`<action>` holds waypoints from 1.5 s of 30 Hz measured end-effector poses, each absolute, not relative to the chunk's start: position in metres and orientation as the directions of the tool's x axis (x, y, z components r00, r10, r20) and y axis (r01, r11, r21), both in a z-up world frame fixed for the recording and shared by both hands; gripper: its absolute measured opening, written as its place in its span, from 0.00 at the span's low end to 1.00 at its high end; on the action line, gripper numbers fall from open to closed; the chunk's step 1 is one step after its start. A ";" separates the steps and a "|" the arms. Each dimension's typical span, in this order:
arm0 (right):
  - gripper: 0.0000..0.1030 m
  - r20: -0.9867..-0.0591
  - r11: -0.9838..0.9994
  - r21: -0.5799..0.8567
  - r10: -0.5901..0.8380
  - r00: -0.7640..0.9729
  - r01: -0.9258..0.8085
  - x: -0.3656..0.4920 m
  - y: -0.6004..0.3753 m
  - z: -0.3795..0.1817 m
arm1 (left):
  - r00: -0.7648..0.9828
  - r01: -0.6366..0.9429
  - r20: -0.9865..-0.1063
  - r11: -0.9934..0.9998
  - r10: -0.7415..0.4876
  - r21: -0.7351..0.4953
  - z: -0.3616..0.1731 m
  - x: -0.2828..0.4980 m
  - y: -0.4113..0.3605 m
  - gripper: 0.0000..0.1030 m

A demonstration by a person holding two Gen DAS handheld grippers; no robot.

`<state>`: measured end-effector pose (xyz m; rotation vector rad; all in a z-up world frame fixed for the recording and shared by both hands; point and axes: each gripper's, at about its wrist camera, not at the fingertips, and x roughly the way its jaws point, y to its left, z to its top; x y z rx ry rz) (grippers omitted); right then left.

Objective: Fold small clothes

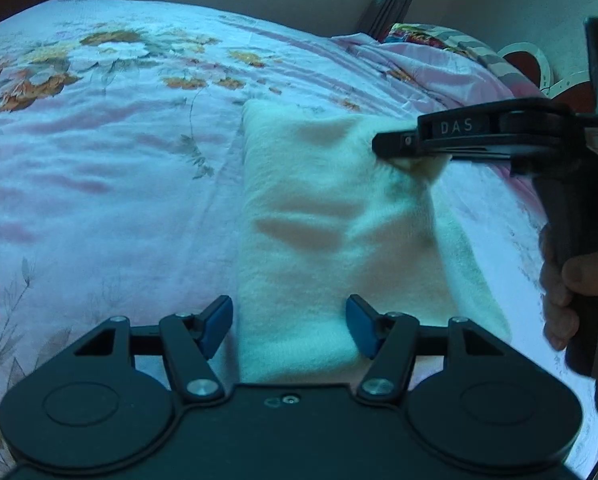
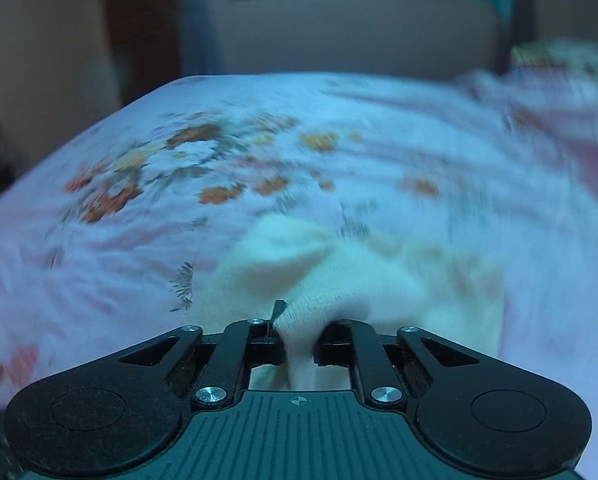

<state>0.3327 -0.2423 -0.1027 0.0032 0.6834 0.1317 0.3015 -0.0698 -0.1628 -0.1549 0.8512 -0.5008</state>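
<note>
The white cloth (image 1: 331,232) lies on the floral bedsheet (image 1: 111,152), partly folded, its far right corner lifted off the bed. The right gripper (image 1: 403,152) has that corner pinched tight between its jaws, fabric bunched right through them in the right wrist view (image 2: 299,344). A hand (image 1: 563,284) grips its handle at the right edge. The left gripper (image 1: 289,326) sits at the near edge, jaws about halfway apart, cloth between the blue pads (image 1: 219,320), not squeezed. Pillows (image 1: 439,44) sit beyond.
</note>
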 end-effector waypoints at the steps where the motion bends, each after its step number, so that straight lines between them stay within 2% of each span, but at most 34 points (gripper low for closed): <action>1: 0.09 -0.615 0.990 -0.014 0.101 0.782 -0.139 0.329 -0.239 -0.098 | 0.557 0.369 -0.672 0.870 -0.488 -0.325 -0.160 0.301 -0.073 0.58; 5: 0.09 -0.551 0.965 -0.194 0.041 0.833 -0.175 0.310 -0.239 -0.087 | 0.562 0.410 -0.639 0.848 -0.526 -0.337 -0.148 0.298 -0.091 0.58; 7: 0.09 -0.523 0.942 -0.280 0.011 0.852 -0.184 0.300 -0.242 -0.088 | 0.552 0.429 -0.634 0.837 -0.541 -0.340 -0.146 0.297 -0.104 0.63; 11: 0.09 -0.518 0.879 -0.452 -0.121 0.847 -0.151 0.296 -0.255 -0.122 | 0.517 0.456 -0.646 0.819 -0.562 -0.347 -0.153 0.293 -0.128 0.63; 13: 0.09 -0.612 0.903 -0.405 -0.152 0.776 -0.142 0.304 -0.272 -0.146 | 0.507 0.459 -0.654 0.818 -0.561 -0.346 -0.156 0.291 -0.134 0.63; 14: 0.09 -0.682 0.943 -0.303 -0.113 0.722 -0.138 0.309 -0.284 -0.154 | 0.508 0.448 -0.659 0.824 -0.555 -0.348 -0.156 0.293 -0.134 0.63; 16: 0.10 -0.711 0.996 -0.060 0.009 0.703 -0.073 0.304 -0.309 -0.151 | 0.502 0.420 -0.647 0.816 -0.574 -0.398 -0.154 0.298 -0.121 0.63; 17: 0.25 -0.708 0.998 0.048 0.066 0.703 -0.045 0.299 -0.320 -0.148 | 0.507 0.403 -0.647 0.820 -0.569 -0.406 -0.152 0.302 -0.114 0.63; 18: 0.53 -0.707 0.993 0.119 0.104 0.699 -0.026 0.294 -0.327 -0.146 | 0.515 0.389 -0.647 0.826 -0.561 -0.407 -0.150 0.305 -0.108 0.63; 20: 0.79 -0.699 0.981 0.195 0.143 0.700 -0.006 0.281 -0.334 -0.142 | 0.537 0.371 -0.648 0.841 -0.540 -0.393 -0.146 0.311 -0.096 0.63; 24: 0.79 -0.693 0.953 0.304 0.224 0.686 -0.004 0.253 -0.335 -0.138 | 0.549 0.356 -0.668 0.864 -0.502 -0.356 -0.146 0.313 -0.082 0.63; 28: 0.79 -0.698 0.941 0.332 0.288 0.656 -0.060 0.230 -0.316 -0.137 | 0.560 0.336 -0.671 0.873 -0.487 -0.353 -0.147 0.310 -0.069 0.63; 29: 0.71 -0.702 0.943 0.322 0.298 0.647 -0.086 0.226 -0.308 -0.139 | 0.560 0.329 -0.671 0.874 -0.486 -0.358 -0.147 0.309 -0.066 0.63; 30: 0.53 -0.713 0.951 0.290 0.292 0.638 -0.112 0.223 -0.299 -0.141 | 0.558 0.324 -0.674 0.875 -0.484 -0.360 -0.147 0.309 -0.064 0.63; 32: 0.38 -0.737 0.972 0.175 0.233 0.634 -0.154 0.220 -0.277 -0.146 | 0.555 0.323 -0.677 0.875 -0.483 -0.360 -0.147 0.308 -0.062 0.63; 34: 0.38 -0.739 0.975 0.132 0.216 0.638 -0.178 0.217 -0.264 -0.150 | 0.559 0.325 -0.677 0.878 -0.479 -0.352 -0.145 0.305 -0.061 0.63; 36: 0.39 -0.728 0.961 0.173 0.273 0.628 -0.217 0.212 -0.261 -0.148 | 0.568 0.328 -0.671 0.878 -0.477 -0.348 -0.144 0.303 -0.059 0.63; 39: 0.40 -0.733 0.965 0.153 0.256 0.630 -0.214 0.206 -0.262 -0.153 | 0.564 0.331 -0.674 0.878 -0.477 -0.345 -0.145 0.304 -0.057 0.63; 40: 0.42 -0.742 0.966 0.150 0.250 0.622 -0.209 0.206 -0.262 -0.156 | 0.565 0.326 -0.675 0.880 -0.475 -0.346 -0.145 0.305 -0.057 0.63; 42: 0.57 -0.743 0.954 0.193 0.296 0.601 -0.231 0.206 -0.264 -0.160 | 0.569 0.311 -0.673 0.881 -0.473 -0.356 -0.145 0.306 -0.055 0.63; 45: 0.56 -0.719 0.966 0.123 0.245 0.650 -0.227 0.206 -0.257 -0.159 | 0.569 0.310 -0.674 0.882 -0.471 -0.355 -0.146 0.307 -0.055 0.63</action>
